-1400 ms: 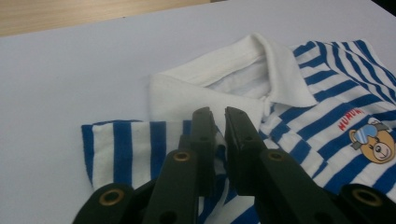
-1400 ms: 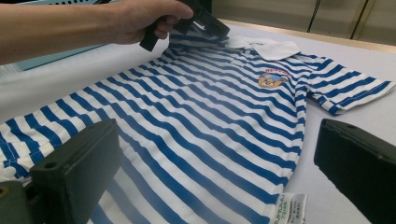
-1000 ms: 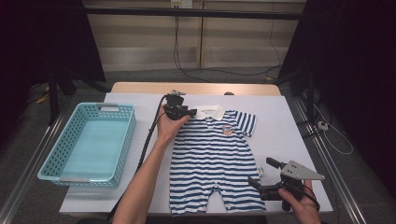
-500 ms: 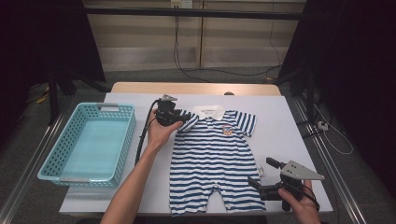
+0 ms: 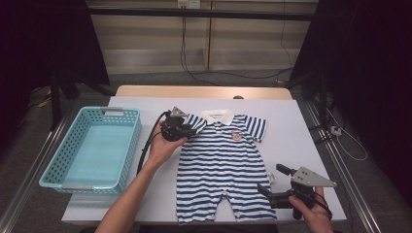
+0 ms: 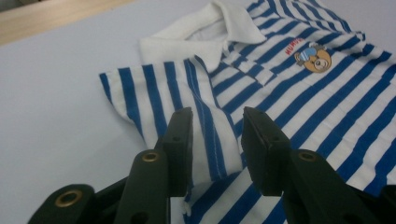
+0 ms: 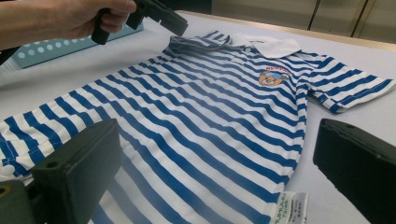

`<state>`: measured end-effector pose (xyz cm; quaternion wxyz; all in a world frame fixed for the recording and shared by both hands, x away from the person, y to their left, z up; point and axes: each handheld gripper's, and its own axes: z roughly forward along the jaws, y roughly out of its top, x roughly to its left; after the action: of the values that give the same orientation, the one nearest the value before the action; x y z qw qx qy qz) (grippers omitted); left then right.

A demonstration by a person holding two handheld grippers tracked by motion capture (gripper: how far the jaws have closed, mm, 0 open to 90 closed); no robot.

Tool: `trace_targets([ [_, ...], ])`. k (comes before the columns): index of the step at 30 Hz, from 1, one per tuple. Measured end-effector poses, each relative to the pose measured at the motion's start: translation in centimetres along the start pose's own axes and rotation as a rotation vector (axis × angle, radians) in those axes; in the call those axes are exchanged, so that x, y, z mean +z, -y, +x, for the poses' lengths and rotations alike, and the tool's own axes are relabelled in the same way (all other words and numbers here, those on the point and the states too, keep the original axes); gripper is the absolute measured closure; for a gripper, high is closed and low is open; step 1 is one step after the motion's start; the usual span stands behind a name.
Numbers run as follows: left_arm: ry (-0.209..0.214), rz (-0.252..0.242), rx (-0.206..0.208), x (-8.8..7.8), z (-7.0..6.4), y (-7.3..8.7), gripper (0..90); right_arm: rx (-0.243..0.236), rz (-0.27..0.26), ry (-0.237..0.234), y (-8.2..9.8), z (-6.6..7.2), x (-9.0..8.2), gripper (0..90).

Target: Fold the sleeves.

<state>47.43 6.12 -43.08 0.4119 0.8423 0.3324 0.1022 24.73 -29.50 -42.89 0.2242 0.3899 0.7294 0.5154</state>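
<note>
Romper (image 5: 224,165): blue-and-white striped, white collar, bear badge on the chest; lies flat, face up, mid-worktop, collar at the far side, legs toward the person.
Hidden / unclear: the romper's sleeve beside the basket is partly covered by the left tool in the high view; red lettering above the badge too small to read; the white label (image 7: 289,212) at the romper's side is cut by the frame edge in the right gripper view.
Worktop (image 5: 301,121): pale cloth over a wooden top, wood bare along the far edge.
Basket (image 5: 127,145): turquoise, perforated walls, just beside the romper on the person's left.
Room: dark curtains at both sides, pale wall panels behind, cables on the floor.
Left tool (image 5: 187,131): over the sleeve and shoulder seam; jaws have just been closing, a narrow gap left, striped cloth seen in the gap; pads not seen pressing it.
Left hand (image 5: 163,145): forearm reaches diagonally from the bottom edge, wrist bent toward the romper.
Right tool (image 5: 273,182): spread wide, low at the near right edge by the romper's leg, holding nothing.
Right hand (image 5: 311,211): grips the tool from below.
</note>
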Motion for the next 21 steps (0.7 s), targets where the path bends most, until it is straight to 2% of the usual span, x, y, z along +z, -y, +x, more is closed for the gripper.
trace_targets([
  [2,-0.015,0.020,0.012,0.5,-0.1,0.2,67.8,0.000,0.001,0.004,0.0,0.0,0.0,0.3],
  [4,-0.019,0.039,0.005,0.9,-0.1,0.5,67.4,0.005,0.002,0.001,0.0,0.0,0.0,0.3],
  [7,-0.001,0.097,0.006,1.3,-0.3,0.5,59.7,0.001,-0.001,-0.001,0.0,0.0,-0.1,0.3],
  [8,-0.011,0.090,0.016,1.6,-0.6,0.6,58.2,0.001,0.000,-0.001,0.0,0.0,-0.1,0.3],
  [11,-0.033,0.124,0.027,2.1,-0.9,0.9,58.4,-0.001,0.002,0.000,0.0,0.0,-0.1,0.3],
  [14,-0.059,0.130,0.052,2.0,-0.9,0.9,64.8,-0.001,0.002,0.002,0.0,0.0,-0.1,0.3],
  [15,-0.065,0.132,0.059,1.9,-0.9,0.9,69.7,-0.001,0.000,-0.001,0.0,0.0,-0.1,0.3],
  [19,-0.045,0.123,0.044,1.9,-0.8,0.9,84.5,0.001,0.004,0.004,0.0,0.0,0.0,0.3],
  [21,-0.046,0.120,0.047,2.0,-0.9,0.8,87.4,0.000,0.005,0.004,0.0,0.0,0.0,0.3],
])
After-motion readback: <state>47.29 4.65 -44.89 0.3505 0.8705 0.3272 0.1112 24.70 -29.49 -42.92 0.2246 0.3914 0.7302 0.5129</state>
